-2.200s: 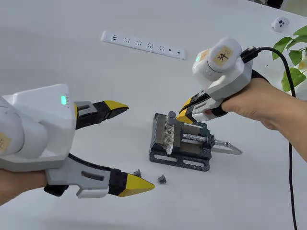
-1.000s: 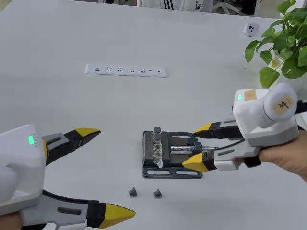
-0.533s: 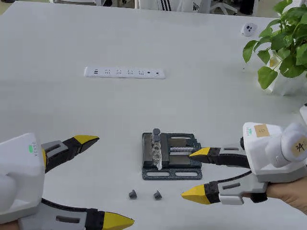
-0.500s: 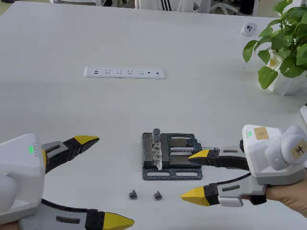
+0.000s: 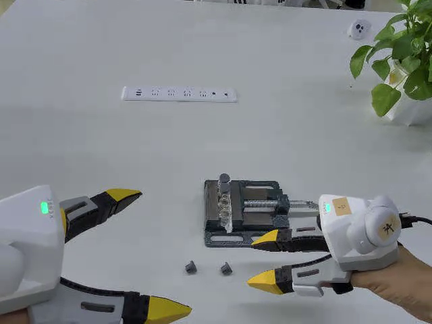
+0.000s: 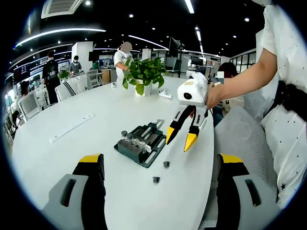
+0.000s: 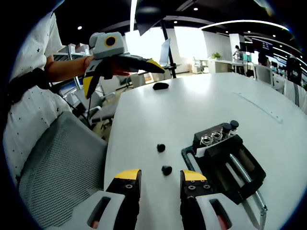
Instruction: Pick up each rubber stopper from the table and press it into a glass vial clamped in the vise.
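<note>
Head view: my right gripper (image 5: 264,260) has dropped back from the vise (image 5: 256,217) to just in front of it, low over the table (image 5: 101,135). Its jaws are parted and empty, and the tips aim at the loose pair, the right-hand stopper (image 5: 226,268) and the left-hand stopper (image 5: 191,267). The glass vials (image 5: 225,206) stand clamped in a row; the far one wears a grey stopper (image 5: 224,179), and the nearer ones look open. My left gripper (image 5: 152,253) hovers at the near left, spread wide, carrying nothing.

Left gripper view: the right gripper's yellow tips hang beside the vise, near the stoppers but touching neither.

Right gripper view: the right-hand stopper sits just ahead of the gap between my jaws, the other beyond it. I read this as one vial done and the next pick lining up — the jaws must come down around that stopper.
</note>
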A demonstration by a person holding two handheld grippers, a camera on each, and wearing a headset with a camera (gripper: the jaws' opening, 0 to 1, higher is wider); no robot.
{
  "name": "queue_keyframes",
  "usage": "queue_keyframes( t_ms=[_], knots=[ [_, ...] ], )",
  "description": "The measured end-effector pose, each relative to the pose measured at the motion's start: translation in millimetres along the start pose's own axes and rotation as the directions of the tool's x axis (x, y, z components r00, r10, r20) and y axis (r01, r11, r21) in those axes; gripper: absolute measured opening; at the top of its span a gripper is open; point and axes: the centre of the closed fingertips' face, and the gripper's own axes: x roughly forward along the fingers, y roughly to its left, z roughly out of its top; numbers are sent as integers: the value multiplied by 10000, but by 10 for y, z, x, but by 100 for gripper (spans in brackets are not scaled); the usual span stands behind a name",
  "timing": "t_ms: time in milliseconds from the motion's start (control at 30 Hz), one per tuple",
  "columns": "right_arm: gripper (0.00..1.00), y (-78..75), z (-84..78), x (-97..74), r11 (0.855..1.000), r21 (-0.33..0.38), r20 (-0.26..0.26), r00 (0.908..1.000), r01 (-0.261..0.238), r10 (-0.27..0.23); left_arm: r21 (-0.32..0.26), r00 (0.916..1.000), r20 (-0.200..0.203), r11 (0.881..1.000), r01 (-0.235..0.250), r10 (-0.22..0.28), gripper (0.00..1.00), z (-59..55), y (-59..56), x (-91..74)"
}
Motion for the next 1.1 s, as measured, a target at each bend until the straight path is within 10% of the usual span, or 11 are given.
queue_keyframes(
  t_ms=[600,1100],
  knots=[
    [18,-57,-139,403,9738,-1489,-1551,9766,-1719,1487,-190,9998,-201,9998,3,-7,97,-54,47,75],
    [11,-71,-215,458,9605,-1719,-1940,9635,-2187,1847,-311,9997,-249,9995,-62,54,96,-99,74,77]
  ],
)
